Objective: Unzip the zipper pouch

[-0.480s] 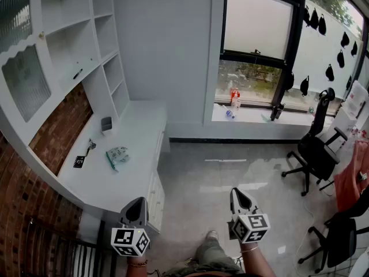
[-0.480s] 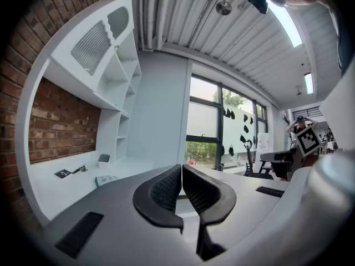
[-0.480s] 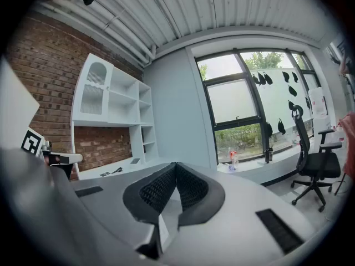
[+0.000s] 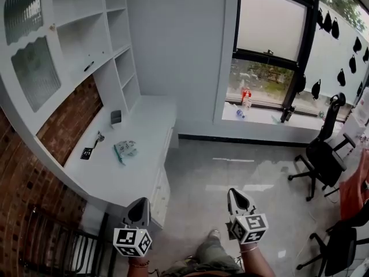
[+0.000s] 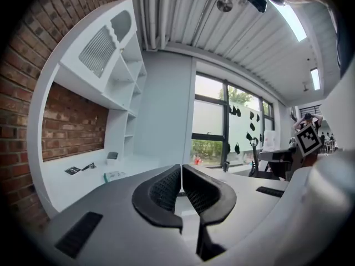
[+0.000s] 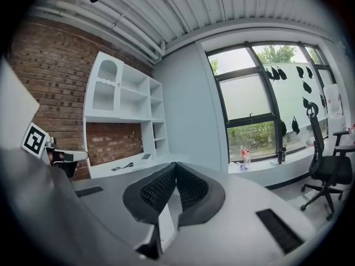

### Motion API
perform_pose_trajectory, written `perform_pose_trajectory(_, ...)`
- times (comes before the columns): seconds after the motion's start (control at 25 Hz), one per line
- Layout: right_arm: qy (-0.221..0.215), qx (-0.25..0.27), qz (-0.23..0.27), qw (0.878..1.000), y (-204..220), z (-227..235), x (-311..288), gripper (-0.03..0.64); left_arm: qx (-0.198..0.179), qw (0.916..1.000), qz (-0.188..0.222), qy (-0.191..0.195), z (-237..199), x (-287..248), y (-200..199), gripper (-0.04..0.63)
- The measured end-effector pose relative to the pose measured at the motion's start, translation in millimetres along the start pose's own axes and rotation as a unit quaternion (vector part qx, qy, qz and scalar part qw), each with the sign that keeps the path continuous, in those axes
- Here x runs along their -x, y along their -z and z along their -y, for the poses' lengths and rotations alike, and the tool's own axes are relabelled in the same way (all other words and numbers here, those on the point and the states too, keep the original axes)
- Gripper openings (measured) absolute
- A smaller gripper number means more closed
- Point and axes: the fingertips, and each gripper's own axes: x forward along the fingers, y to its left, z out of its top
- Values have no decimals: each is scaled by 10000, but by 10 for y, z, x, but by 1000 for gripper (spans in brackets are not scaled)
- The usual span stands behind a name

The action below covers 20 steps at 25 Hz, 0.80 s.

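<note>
The white counter [image 4: 144, 180] is seen ahead and to the left, under the shelves [image 4: 86, 36]. Over the floor [image 4: 242, 172], the left claw [image 4: 138, 202] and the right claw [image 4: 233, 193] are both kept shut tight, nothing between the jaws. The pouch [image 4: 124, 149] is spotted flat at mid-counter, well apart, forward-left of both; the left claw is judged nearer. Its long axis cannot be made out.

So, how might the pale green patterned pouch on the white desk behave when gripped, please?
Probably floppy: the pale green patterned pouch lies flat with an uneven outline on the white desk. Likely light, since it looks thin. It may slide on the smooth desktop unless one end is held.
</note>
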Motion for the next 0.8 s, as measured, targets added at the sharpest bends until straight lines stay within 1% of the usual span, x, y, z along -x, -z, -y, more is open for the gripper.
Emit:
perform_pose_trajectory(0.08,-95,-39,74,9999,-15,-33,-26,0,24,10000,-30,-27,-27,34,24,5)
perform_pose_trajectory(0.16,-248,-268,179,9992,-34,-35,-47,0,53,10000,-32,-41,-34,50,31,5)
perform_pose_trajectory(0.24,-361,-486,174,9980,-23,-17,-80,1,69,10000,-8,-41,-27,41,22,5)
perform_pose_trajectory(0.28,-400,-507,144,9978,-7,-9,-98,2,80,10000,-1,-21,-17,27,21,5)
perform_pose_trajectory(0.44,-518,-320,31,9981,39,5,-196,8,145,9999,2,65,23,-71,31,13)
perform_pose_trajectory(0.48,-573,-313,7,9979,42,6,-231,20,164,9998,6,63,22,-98,27,28)
perform_pose_trajectory(0.56,-716,-322,-66,9969,54,5,-317,89,194,9998,18,57,22,-156,16,82)
perform_pose_trajectory(0.68,-946,-273,-138,9950,50,-2,-475,155,201,9998,87,43,8,-252,-2,135)
perform_pose_trajectory(0.76,-1187,-271,-117,9925,-2,-32,-604,207,217,9996,167,11,-19,-327,-36,174)
perform_pose_trajectory(0.8,-1324,-275,-110,9908,-30,-51,-672,246,235,9995,208,-10,-30,-366,-57,194)
